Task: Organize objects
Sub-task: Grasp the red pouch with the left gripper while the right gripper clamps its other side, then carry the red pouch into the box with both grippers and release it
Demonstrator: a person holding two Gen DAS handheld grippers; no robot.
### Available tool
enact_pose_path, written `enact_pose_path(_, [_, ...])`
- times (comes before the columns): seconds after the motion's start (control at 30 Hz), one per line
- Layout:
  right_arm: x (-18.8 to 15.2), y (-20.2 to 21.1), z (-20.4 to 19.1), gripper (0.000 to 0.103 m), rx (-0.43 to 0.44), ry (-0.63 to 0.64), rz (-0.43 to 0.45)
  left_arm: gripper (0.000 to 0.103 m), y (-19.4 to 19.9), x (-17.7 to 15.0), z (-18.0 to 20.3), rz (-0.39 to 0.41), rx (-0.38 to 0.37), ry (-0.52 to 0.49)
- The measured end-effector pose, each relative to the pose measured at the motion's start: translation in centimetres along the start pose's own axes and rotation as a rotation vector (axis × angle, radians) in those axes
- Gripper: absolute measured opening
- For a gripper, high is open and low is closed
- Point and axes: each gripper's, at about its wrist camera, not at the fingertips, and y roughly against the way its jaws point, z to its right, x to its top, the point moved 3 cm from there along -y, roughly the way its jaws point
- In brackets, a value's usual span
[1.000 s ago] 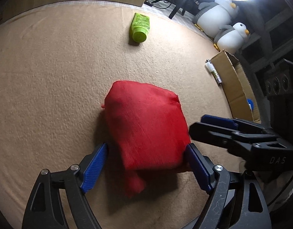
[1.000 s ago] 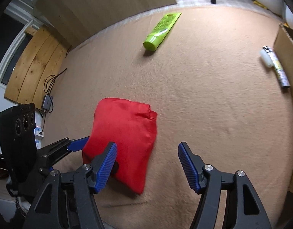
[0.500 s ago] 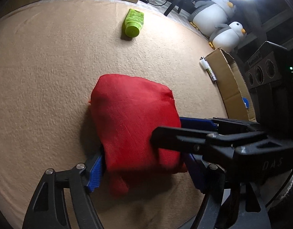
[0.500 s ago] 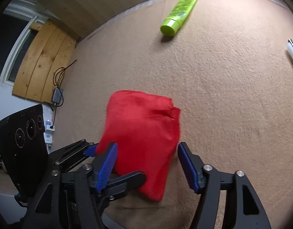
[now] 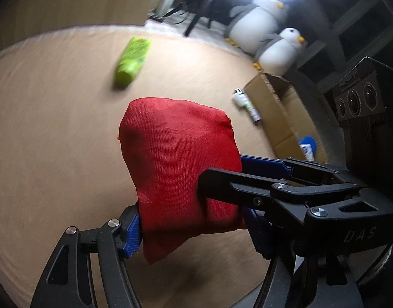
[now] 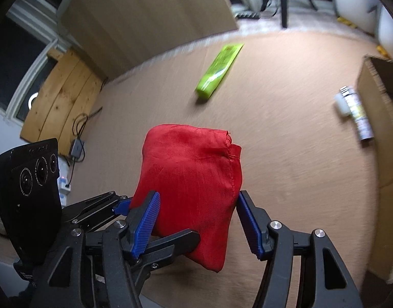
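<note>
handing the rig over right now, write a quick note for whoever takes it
Left gripper: jaws shut on the red cloth bag, lifted off the carpet.
Right gripper: jaws shut on the same bag from its side.
Green tube lies loose on the far carpet. Small white bottle lies beside the cardboard box.
Done: bag picked up; something blue and white already sits in the box, too blurred to name.
Left: probably put the bag, tube and bottle in the box.

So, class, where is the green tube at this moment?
The green tube lies flat on the tan carpet, beyond the red bag and left of the cardboard box, apart from both.
</note>
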Motion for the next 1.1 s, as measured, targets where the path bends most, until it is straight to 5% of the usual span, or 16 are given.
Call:
enact_pose_path(0.73, [2.8,14.0,16.0,0.058,-0.18,-0.135,0.245,0.071,-9.4,9.1,20.8,0.023,-0.12,-0.261])
enact_pose_path(1.1, [3.6,15.3,22.1,0.058,-0.231,-0.197,0.263,0.071,-15.0,11.3,25.2,-0.029,-0.142,-0.287])
